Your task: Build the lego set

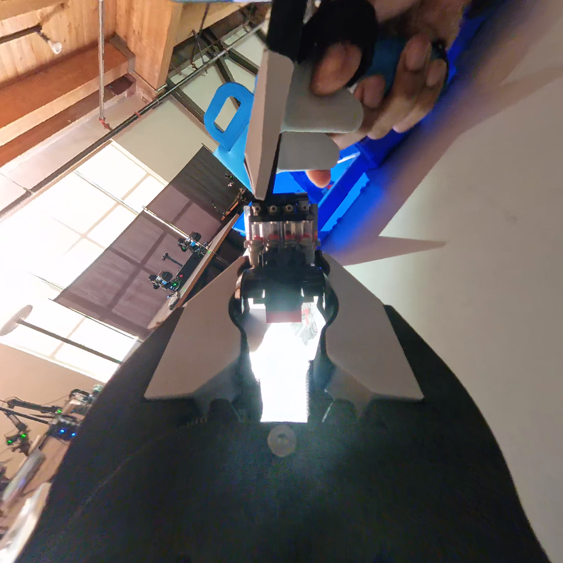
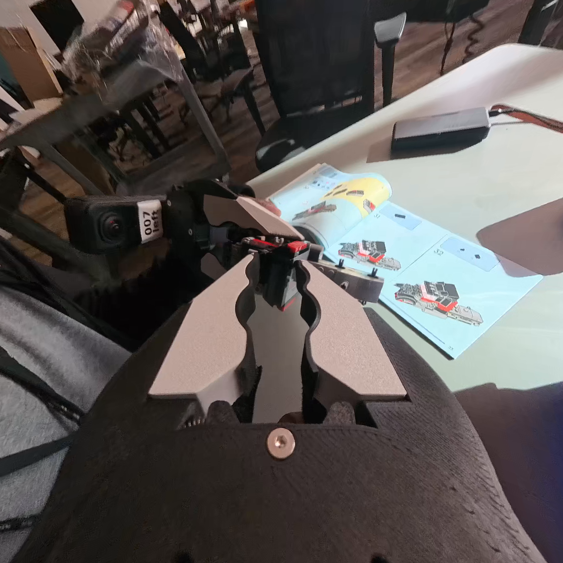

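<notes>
**Half-built model gripped from both ends in mid-air**

The black, red and grey brick-built lego vehicle [image 2: 281, 274] hangs above the white tabletop [image 2: 457, 359], with the open light-blue instruction booklet [image 2: 426, 292] at three o'clock. It looks light and stiff, yet liable to pop apart at its joints; take it by the solid black core. The right gripper [image 2: 275, 269] pinches its near end, and the left gripper [image 1: 281, 268] pinches the far end.

- A black box [image 2: 440, 129] is seen flat on the white table [image 2: 457, 195], a cable [image 2: 530, 117] running from its far end.
- A dark chair [image 2: 316, 76] is set at the table's far edge.
- Wooden beams [image 1: 70, 70] and a hanging bulb [image 1: 55, 46] are noted overhead.
- Bright windows [image 1: 76, 213] are partly covered by a dark blind [image 1: 170, 243].
- A grey cloth [image 2: 51, 365] is seen lower left.
</notes>
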Demonstrator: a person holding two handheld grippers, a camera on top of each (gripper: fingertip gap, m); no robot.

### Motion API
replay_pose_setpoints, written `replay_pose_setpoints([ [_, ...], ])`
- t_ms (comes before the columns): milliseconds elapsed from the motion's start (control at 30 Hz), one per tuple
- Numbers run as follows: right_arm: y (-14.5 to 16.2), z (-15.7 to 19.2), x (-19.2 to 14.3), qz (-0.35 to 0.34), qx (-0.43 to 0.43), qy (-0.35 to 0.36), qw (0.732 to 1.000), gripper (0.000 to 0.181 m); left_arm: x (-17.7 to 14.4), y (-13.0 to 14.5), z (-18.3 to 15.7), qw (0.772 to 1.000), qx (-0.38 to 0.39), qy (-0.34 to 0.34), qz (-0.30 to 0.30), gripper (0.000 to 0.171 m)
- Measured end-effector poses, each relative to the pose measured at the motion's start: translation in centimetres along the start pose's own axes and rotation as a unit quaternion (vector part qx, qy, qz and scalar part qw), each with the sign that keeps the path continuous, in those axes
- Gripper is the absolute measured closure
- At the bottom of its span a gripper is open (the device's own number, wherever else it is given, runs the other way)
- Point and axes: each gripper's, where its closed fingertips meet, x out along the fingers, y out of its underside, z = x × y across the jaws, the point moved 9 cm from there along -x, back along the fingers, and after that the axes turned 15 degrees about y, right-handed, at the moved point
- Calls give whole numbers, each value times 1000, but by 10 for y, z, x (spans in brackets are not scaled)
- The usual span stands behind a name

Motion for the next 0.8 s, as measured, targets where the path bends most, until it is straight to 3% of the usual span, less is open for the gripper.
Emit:
replay_pose_setpoints([
  [200,8,-17,-1,-50,42,7,998,149,-27,33,18,993,-101,-51,41,127],
  [433,69,-36,60,101,-96,104,985,153,-51,54,33,971,-202,-123,27,128],
  [567,74,-47,89,128,-166,131,969,154,-46,55,31,972,-199,-115,41,128],
  [800,76,-40,103,148,-169,91,970,157,-48,55,33,970,-209,-123,32,128],
])
